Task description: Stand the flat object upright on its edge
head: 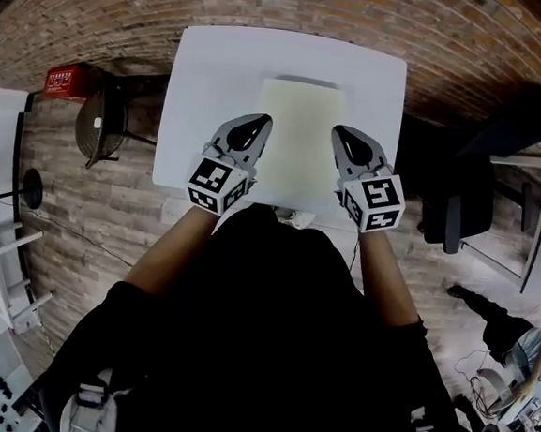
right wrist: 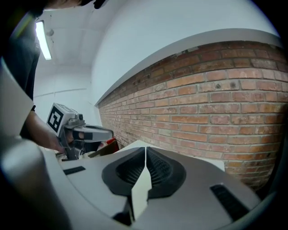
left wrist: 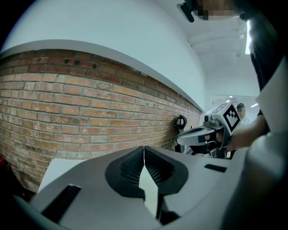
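A red-brown brick wall [head: 270, 3] runs behind the workspace and grey-brown wooden planks make up the floor [head: 74, 203]. On that floor stands one white rectangular table [head: 195, 110] with rounded corners, and it carries a single object. That is the flat object [head: 299, 138], one pale cream rectangular sheet or thin board, plain and unmarked, lying flat on its face near the middle of the tabletop with its long sides running away from the person. Two grippers are in view. The left gripper [head: 259, 121] sits over the sheet's near left edge and the right gripper [head: 340, 133] over its near right edge, both pointing away from the person. Whether either one touches the sheet cannot be told. Each gripper view shows its ribbed black pads pressed together with nothing caught between them.
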